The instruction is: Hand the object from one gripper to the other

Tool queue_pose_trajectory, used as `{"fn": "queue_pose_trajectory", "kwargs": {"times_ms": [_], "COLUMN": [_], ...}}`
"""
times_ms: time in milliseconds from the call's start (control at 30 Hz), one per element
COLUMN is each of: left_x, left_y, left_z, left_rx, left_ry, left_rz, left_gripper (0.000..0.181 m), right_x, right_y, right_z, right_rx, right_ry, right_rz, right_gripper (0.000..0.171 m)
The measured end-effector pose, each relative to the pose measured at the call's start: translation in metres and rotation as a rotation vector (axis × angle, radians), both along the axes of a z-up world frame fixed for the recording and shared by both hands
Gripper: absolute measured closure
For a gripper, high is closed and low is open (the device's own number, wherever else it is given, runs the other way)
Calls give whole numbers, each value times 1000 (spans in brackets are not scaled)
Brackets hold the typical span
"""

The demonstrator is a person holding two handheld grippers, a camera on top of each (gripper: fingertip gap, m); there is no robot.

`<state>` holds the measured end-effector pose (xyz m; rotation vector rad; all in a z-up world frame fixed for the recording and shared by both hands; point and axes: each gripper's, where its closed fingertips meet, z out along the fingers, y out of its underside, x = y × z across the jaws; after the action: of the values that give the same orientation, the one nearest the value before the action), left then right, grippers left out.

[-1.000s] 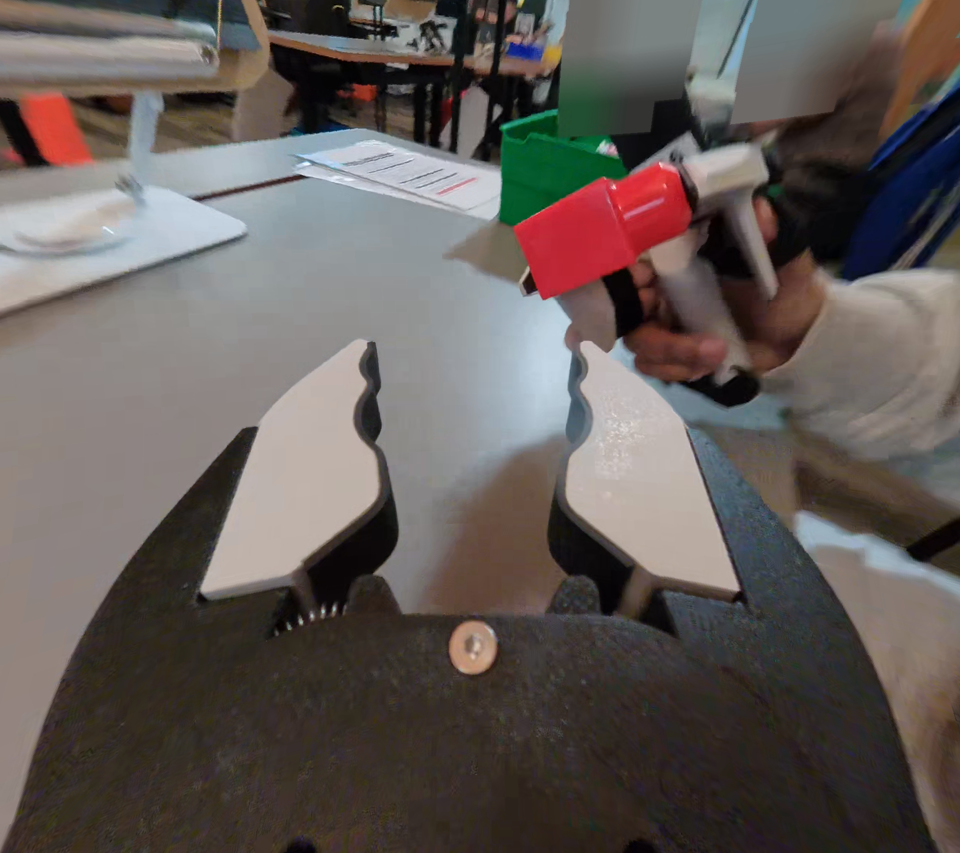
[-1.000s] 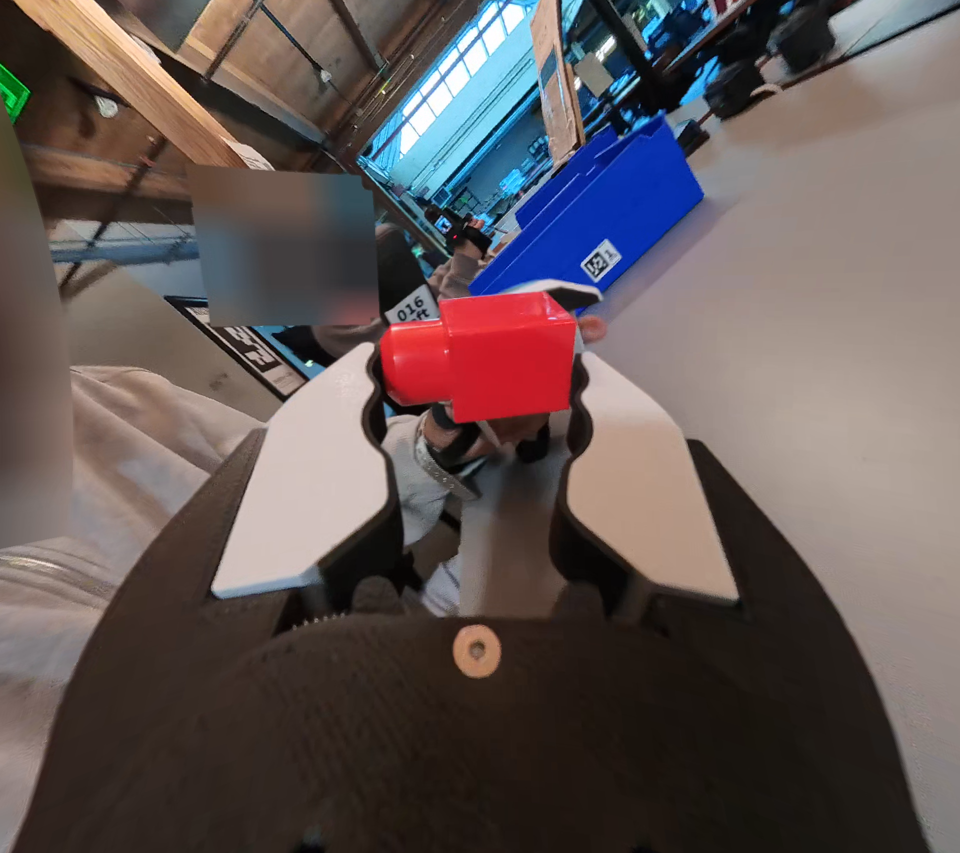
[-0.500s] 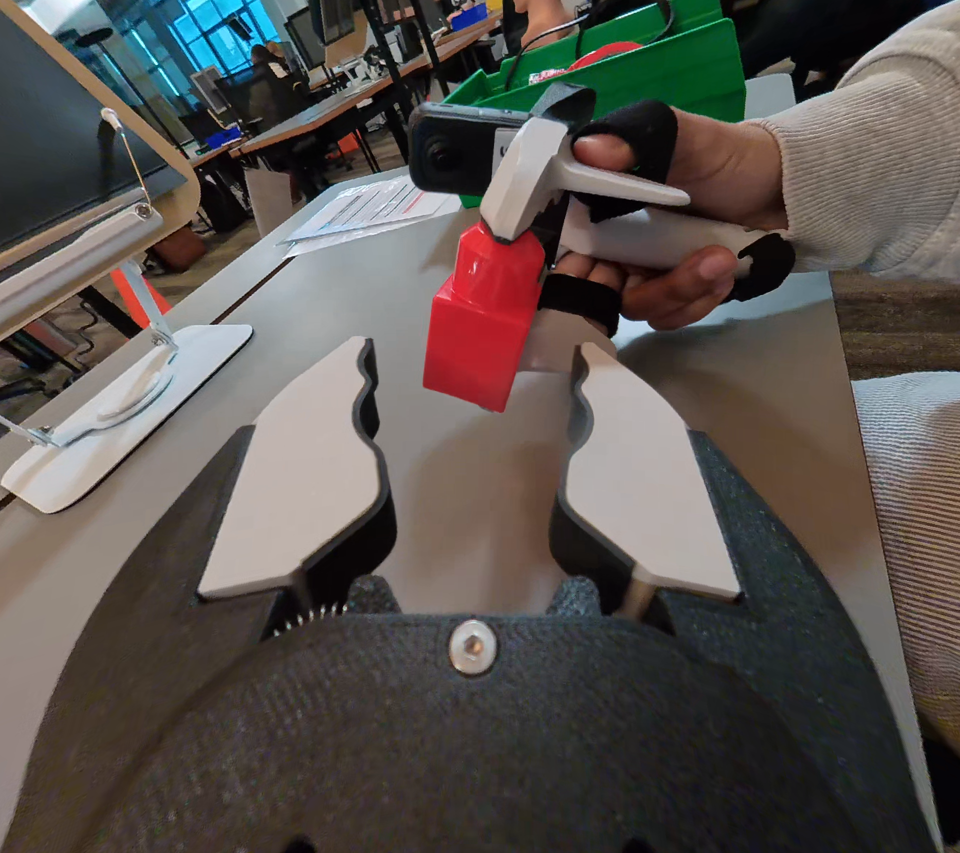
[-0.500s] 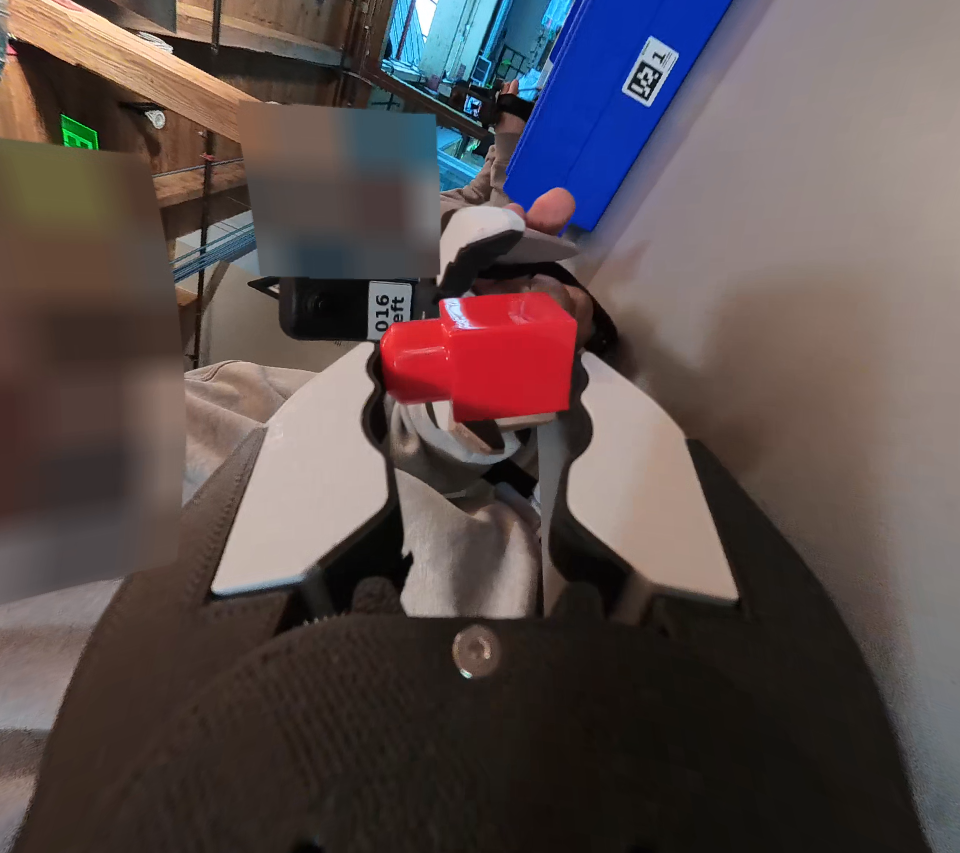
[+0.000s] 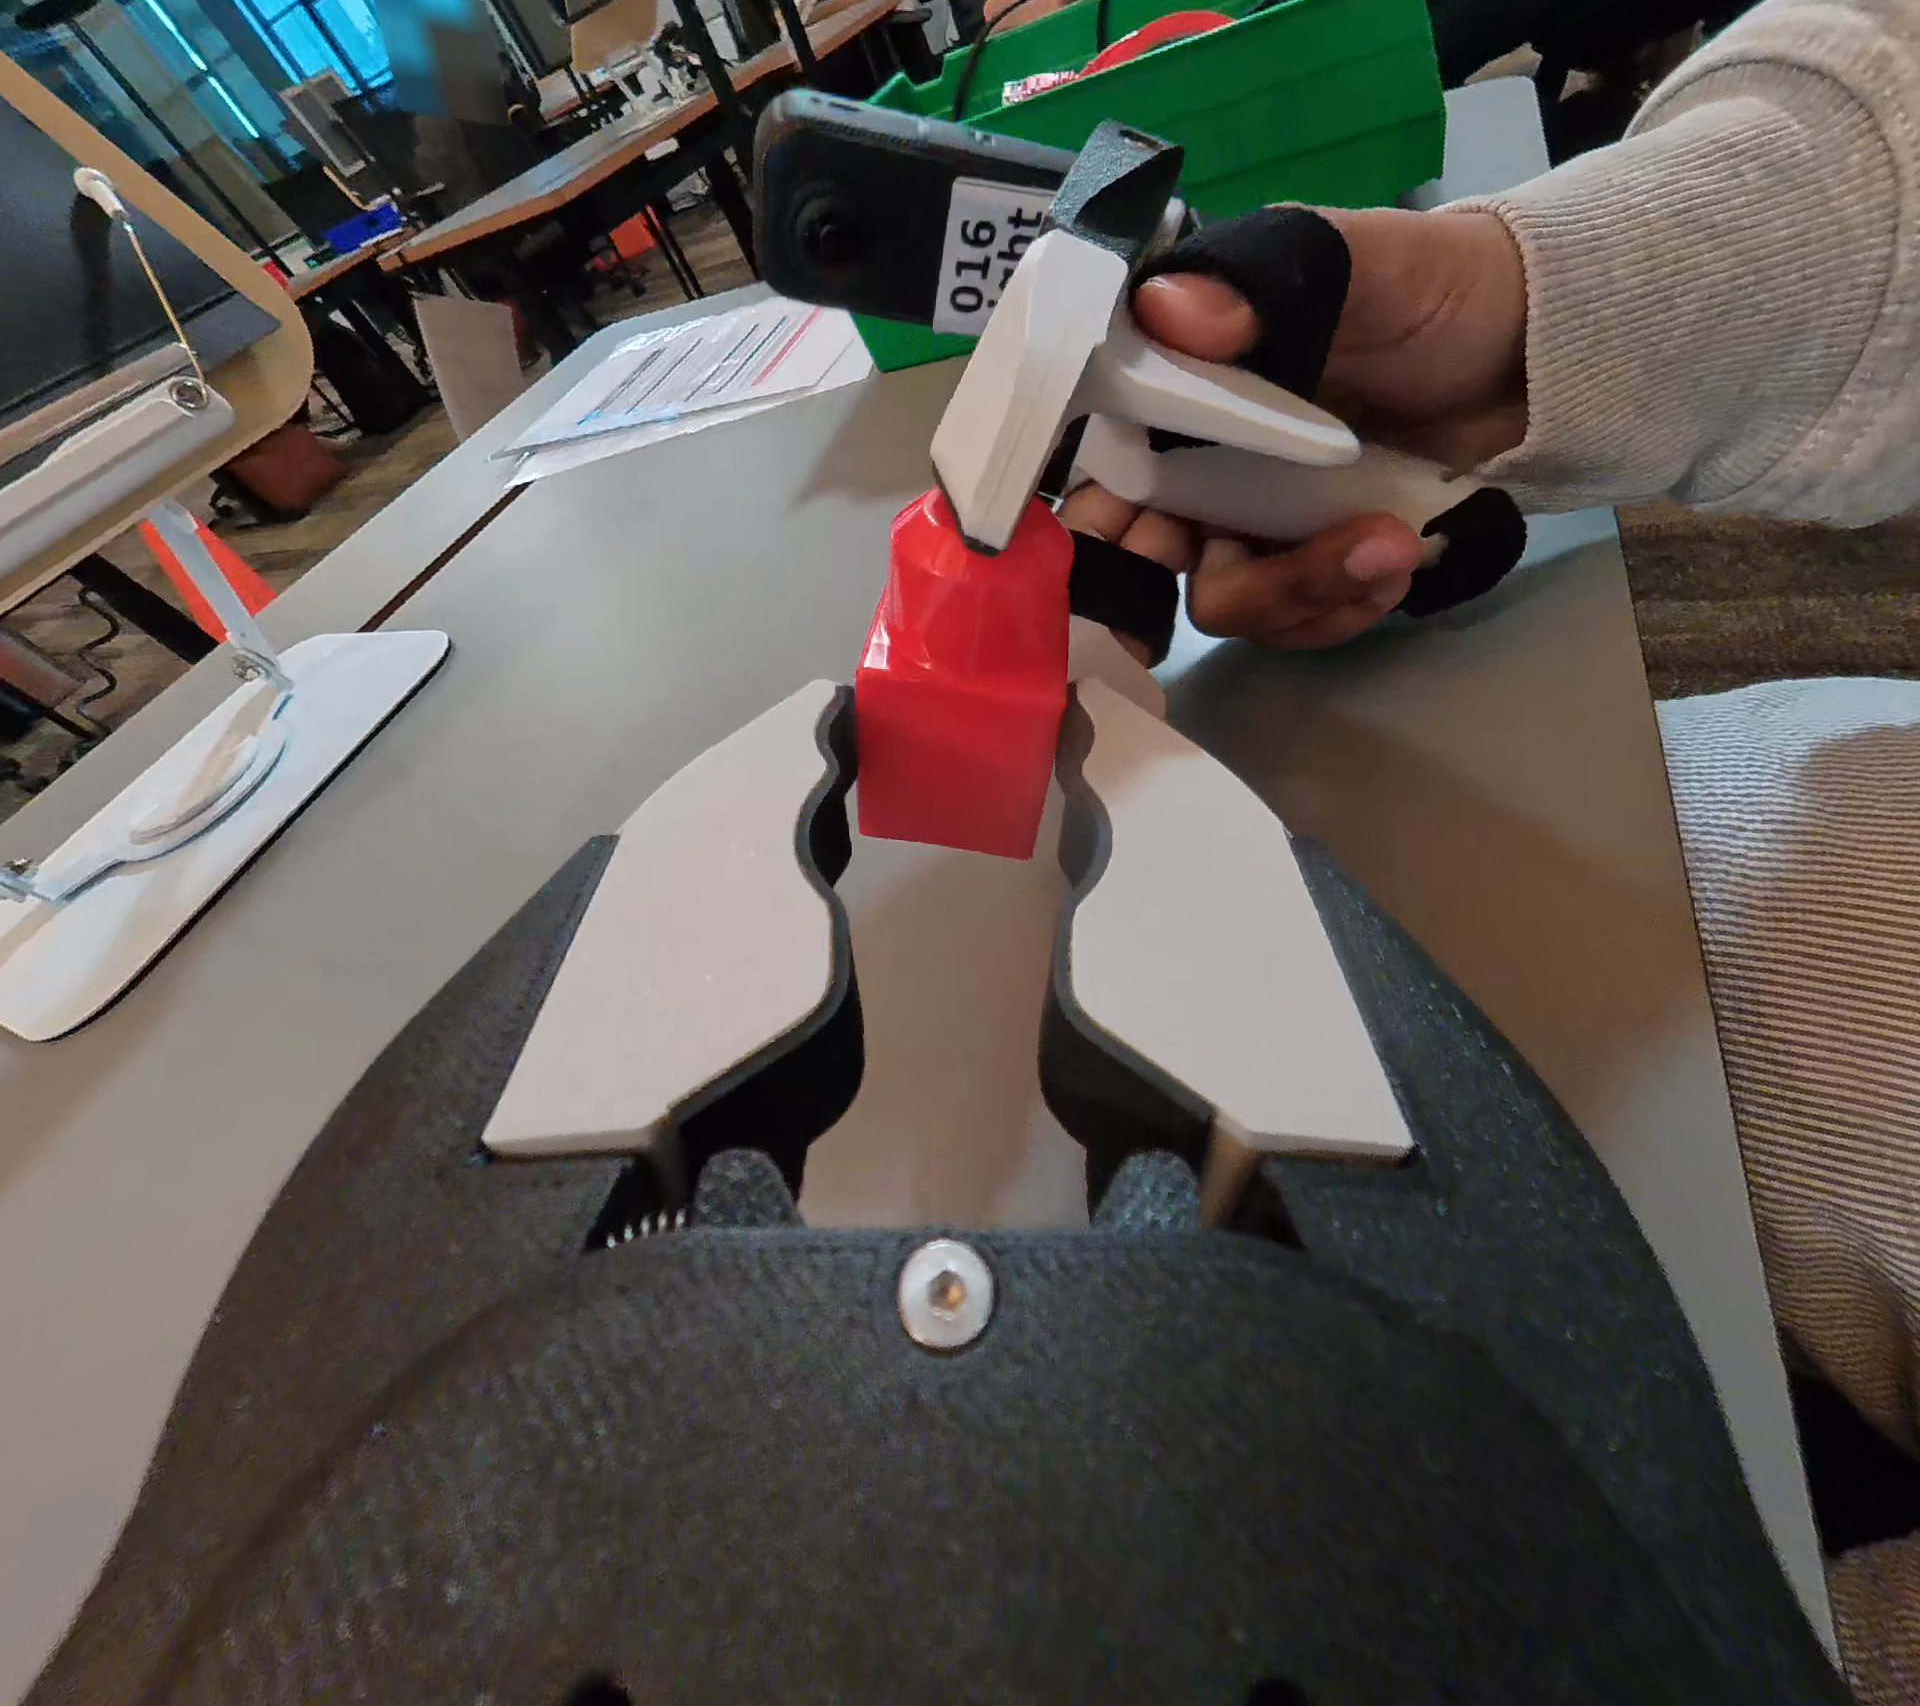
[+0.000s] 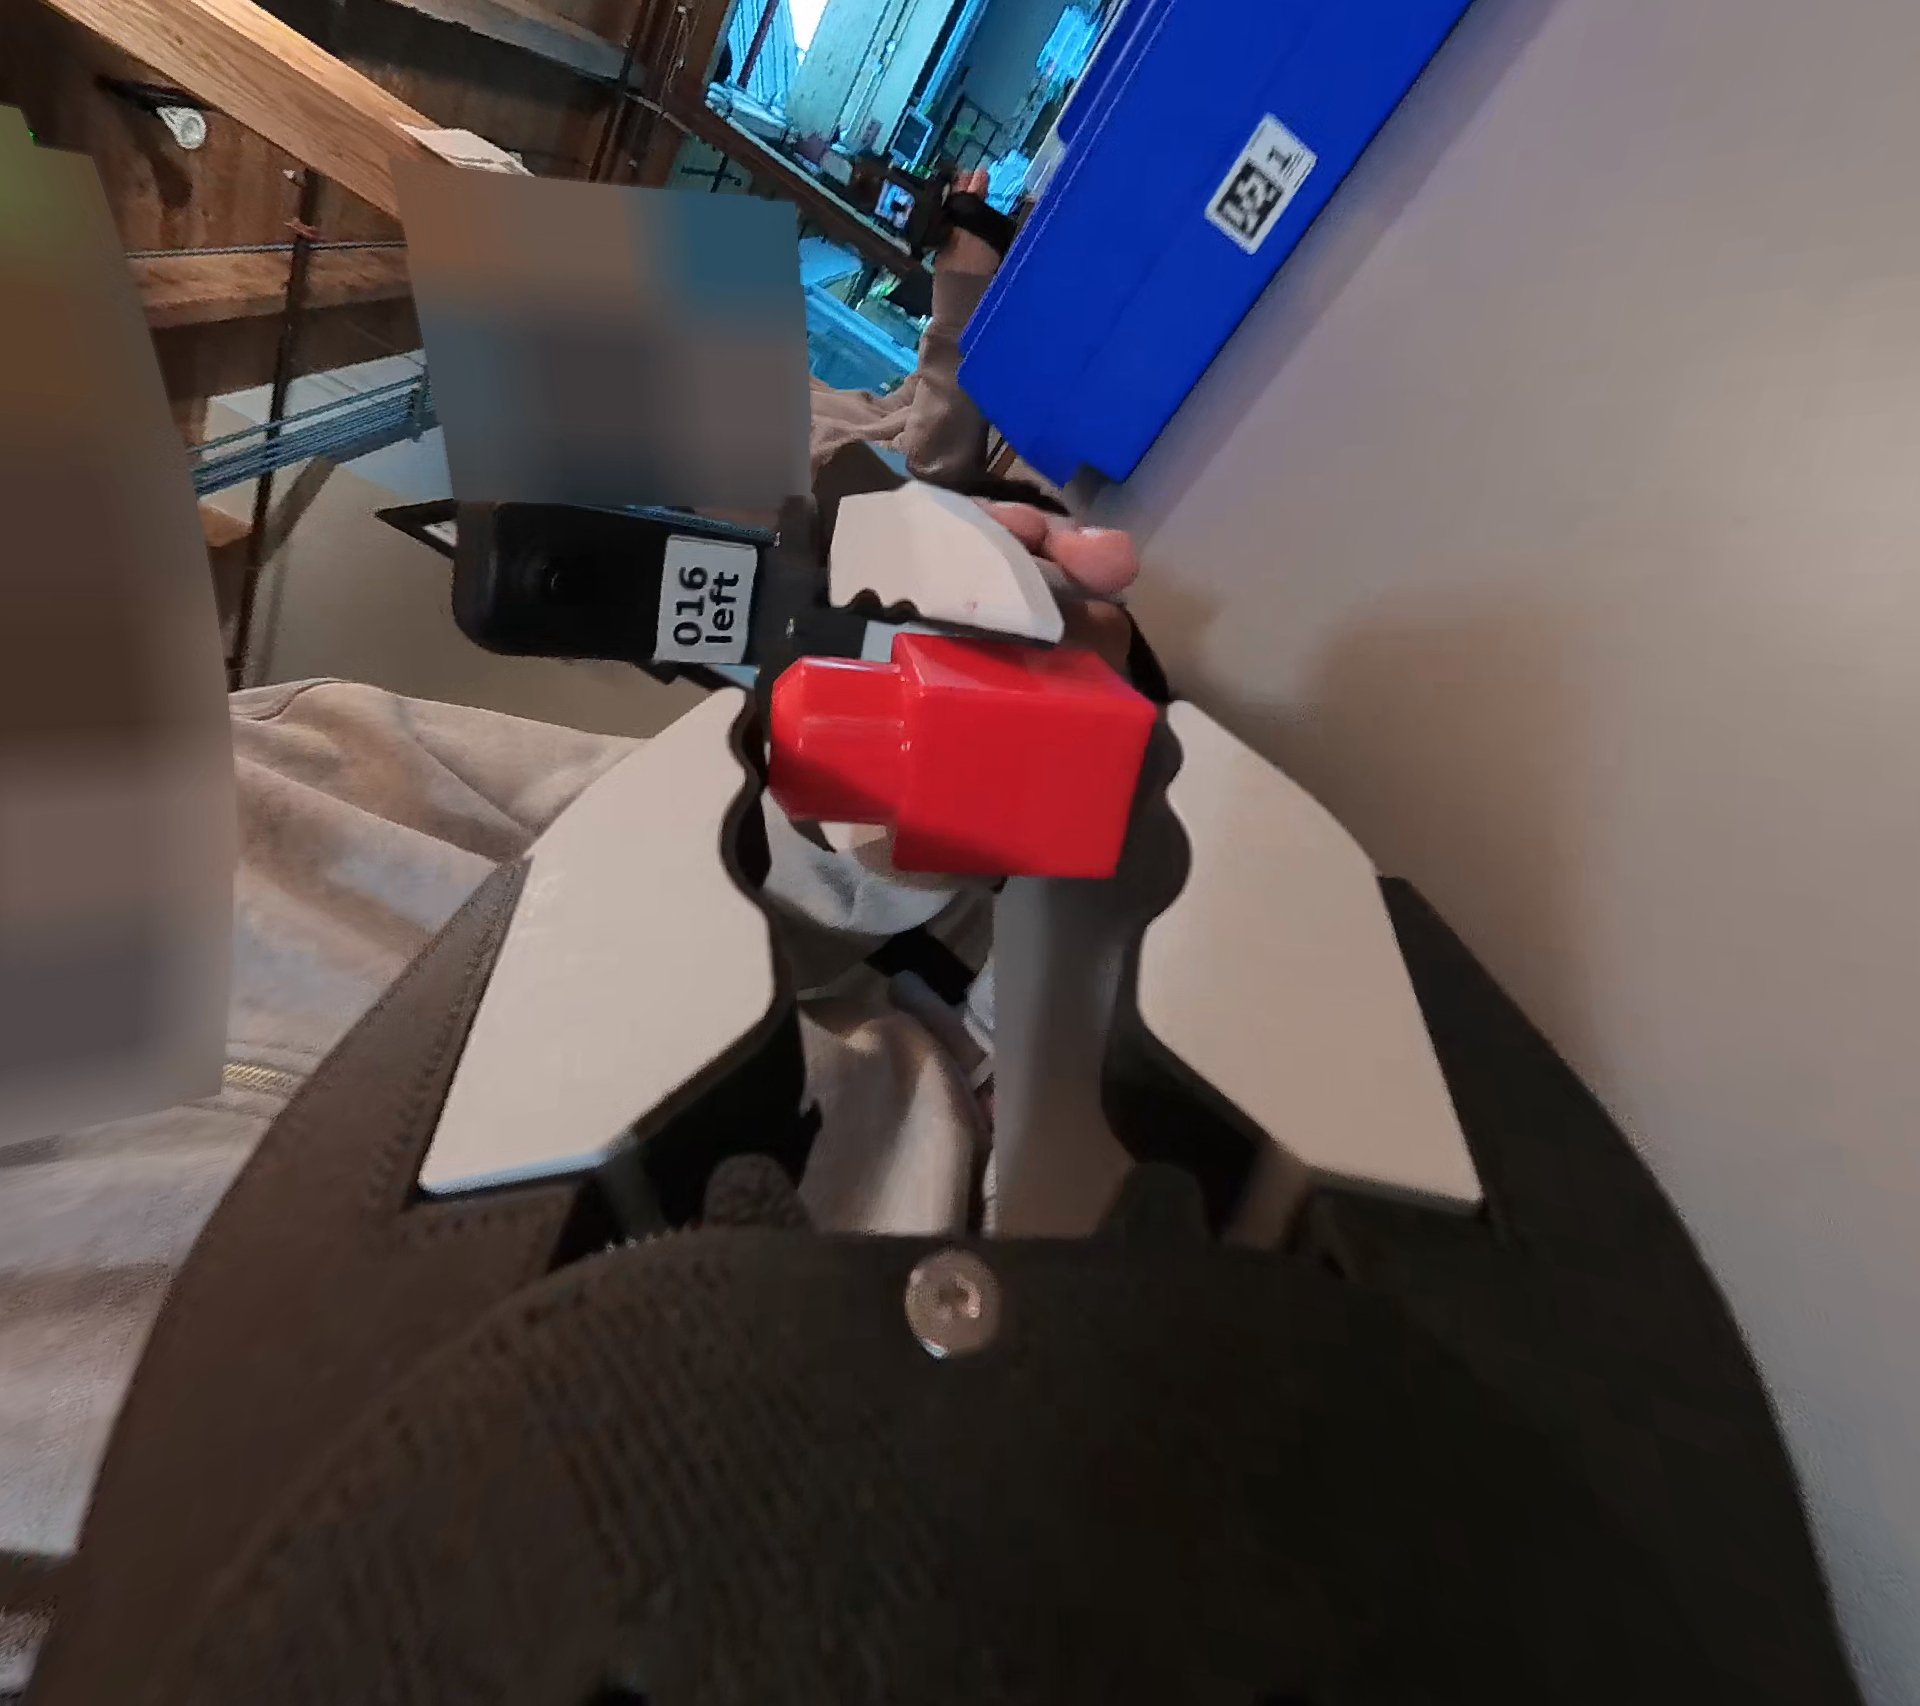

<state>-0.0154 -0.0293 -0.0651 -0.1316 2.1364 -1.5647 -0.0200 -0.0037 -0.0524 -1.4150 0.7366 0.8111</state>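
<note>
A red block (image 5: 956, 742) with a round neck is held over the grey table (image 5: 582, 617). My right gripper (image 6: 951, 742) is shut on it lengthwise, one finger on the neck end and one on the square end. In the left wrist view, one right finger (image 5: 1008, 399) presses the neck from above, held by a hand in a beige sleeve. My left gripper (image 5: 951, 721) has both tips against the sides of the block's square base. In the right wrist view the block (image 6: 966, 763) sits between the left gripper's white fingers (image 6: 935, 565).
A green bin (image 5: 1247, 98) and papers (image 5: 707, 378) lie at the table's far end. A monitor stand's white base (image 5: 208, 783) sits at the left. A blue bin (image 6: 1247, 150) stands on the table in the right wrist view. Less than 4 cm separates the two grippers' tips.
The right gripper brought the red block down between the left fingers. The left jaws narrowed from wide open until they touch the block's sides. The right gripper kept its hold.
</note>
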Motion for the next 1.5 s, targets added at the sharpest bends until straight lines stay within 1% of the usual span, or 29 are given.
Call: {"fn": "queue_pose_trajectory", "kwargs": {"times_ms": [33,133,200,267,400,500,633,733,800,967,1033,1067,1300,1400,1500], "left_x": [1,7,13,19,29,33,32,32,32,28,25,24,23,23,19], "left_y": [0,4,8,13,22,25,24,25,24,21,17,16,16,16,17], "left_z": [0,2,3,4,3,2,3,6,7,9,9,9,11,16,23], "left_rx": [-1,-19,-30,-40,-55,-61,-82,-118,-135,-119,-111,-107,-139,-183,-288], "left_ry": [1,13,28,45,85,113,145,174,184,138,127,127,127,137,246], "left_rz": [7,50,84,118,191,232,233,238,237,237,227,227,202,172,75], "left_gripper": [145,145,145,145,145,145,145,145,145,145,145,145,145,129,116], "right_x": [3,19,30,40,49,42,28,25,22,25,25,24,25,24,21], "right_y": [-1,-9,-18,-28,-43,-36,-13,-5,0,2,2,2,1,-2,-8], "right_z": [0,0,7,17,40,50,46,42,40,35,34,33,33,39,46], "right_rx": [-5,-40,-37,-29,-33,-87,-249,-332,-330,-308,-311,-317,-308,-264,-185], "right_ry": [-24,-124,-192,-273,-514,-714,-961,-1070,-1067,-952,-951,-958,-934,-947,-921], "right_rz": [-27,-153,-251,-358,-576,-660,-656,-693,-682,-696,-688,-683,-658,-626,-572], "right_gripper": [100,91,88,88,91,95,110,122,125,134,137,142,143,143,143]}}
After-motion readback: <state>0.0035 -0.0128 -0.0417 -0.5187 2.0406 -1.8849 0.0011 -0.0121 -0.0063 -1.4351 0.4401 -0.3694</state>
